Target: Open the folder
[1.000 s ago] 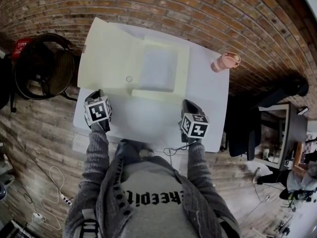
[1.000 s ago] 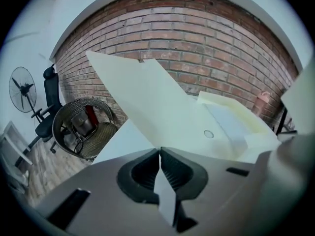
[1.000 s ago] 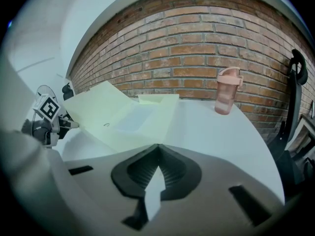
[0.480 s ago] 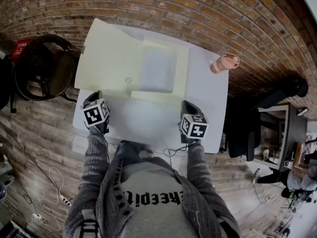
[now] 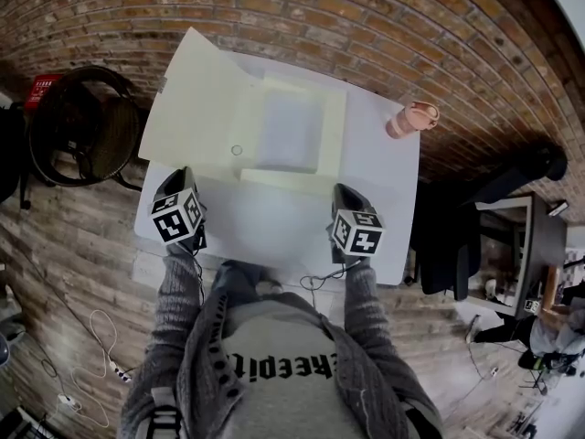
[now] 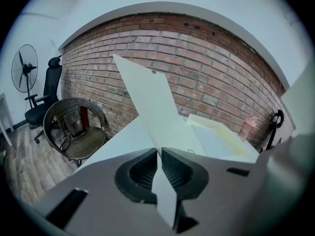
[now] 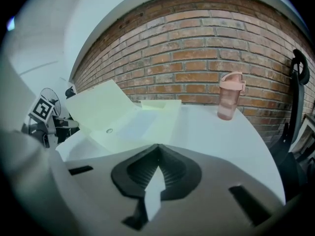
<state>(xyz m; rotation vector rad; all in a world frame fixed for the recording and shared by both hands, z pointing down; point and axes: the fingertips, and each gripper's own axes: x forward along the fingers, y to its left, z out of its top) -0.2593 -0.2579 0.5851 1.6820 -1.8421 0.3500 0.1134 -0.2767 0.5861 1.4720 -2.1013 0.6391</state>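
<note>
A pale yellow folder (image 5: 292,131) lies on the white table (image 5: 384,199). Its left cover (image 5: 196,108) is raised and tilted up off the table. My left gripper (image 5: 186,179) is shut on the near edge of that cover. In the left gripper view the cover (image 6: 152,102) rises steeply away from the closed jaws of the left gripper (image 6: 159,151). My right gripper (image 5: 341,193) rests low by the folder's near right corner. In its own view the right gripper (image 7: 157,149) is shut, with nothing held, and the folder (image 7: 128,119) lies ahead to its left.
A pink bottle (image 5: 409,117) stands at the table's far right, near the brick wall. A wicker chair (image 5: 87,126) sits left of the table, with a fan (image 6: 22,73) behind it. A dark office chair (image 5: 448,236) is at the right.
My left gripper has risen with the folder's cover, which now stands steeper and shows its far corner higher. The right gripper has stayed where it was.
</note>
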